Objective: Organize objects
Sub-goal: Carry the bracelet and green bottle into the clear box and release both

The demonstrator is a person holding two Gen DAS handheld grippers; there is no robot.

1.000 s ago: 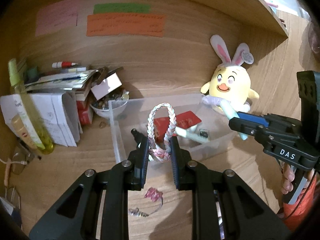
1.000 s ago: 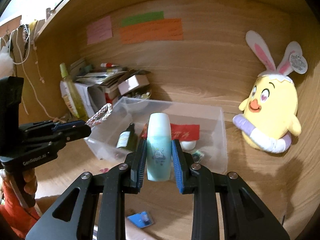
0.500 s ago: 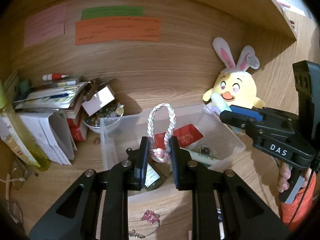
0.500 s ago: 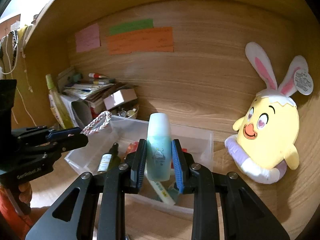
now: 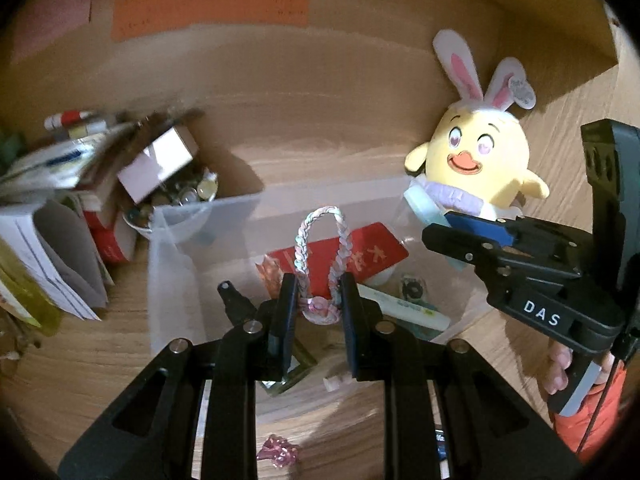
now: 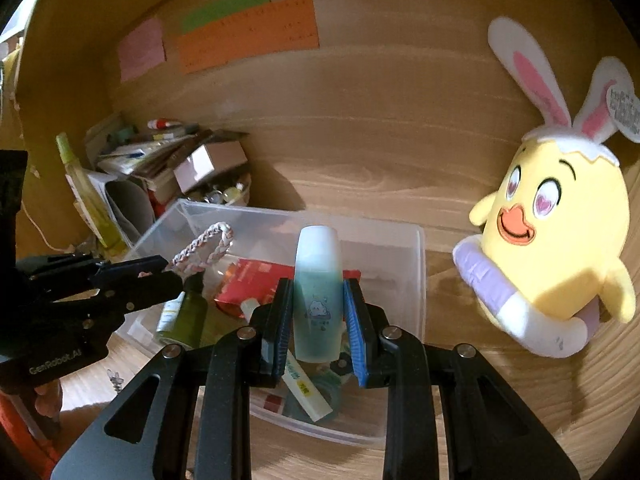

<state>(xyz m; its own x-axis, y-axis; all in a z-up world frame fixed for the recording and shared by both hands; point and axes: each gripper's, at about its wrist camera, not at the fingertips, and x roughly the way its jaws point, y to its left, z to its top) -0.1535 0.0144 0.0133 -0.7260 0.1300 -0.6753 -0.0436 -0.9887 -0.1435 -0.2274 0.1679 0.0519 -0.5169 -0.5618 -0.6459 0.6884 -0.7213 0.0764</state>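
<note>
Black hand-held gripper (image 6: 319, 312), blue pads (image 6: 357, 332), silver screws.

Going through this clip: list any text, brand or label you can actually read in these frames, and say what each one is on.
"DAS": white letters on the right tongs body, left wrist view.
"GenRobot.AI": on the left tongs body, right wrist view.
Orange note, green note: writing too small to read.
Plush chick's ear tag: print blurred.
Red packet in the clear bin: gold characters, unreadable.
Teal bottle: a cloud drawing, no legible words.
</note>
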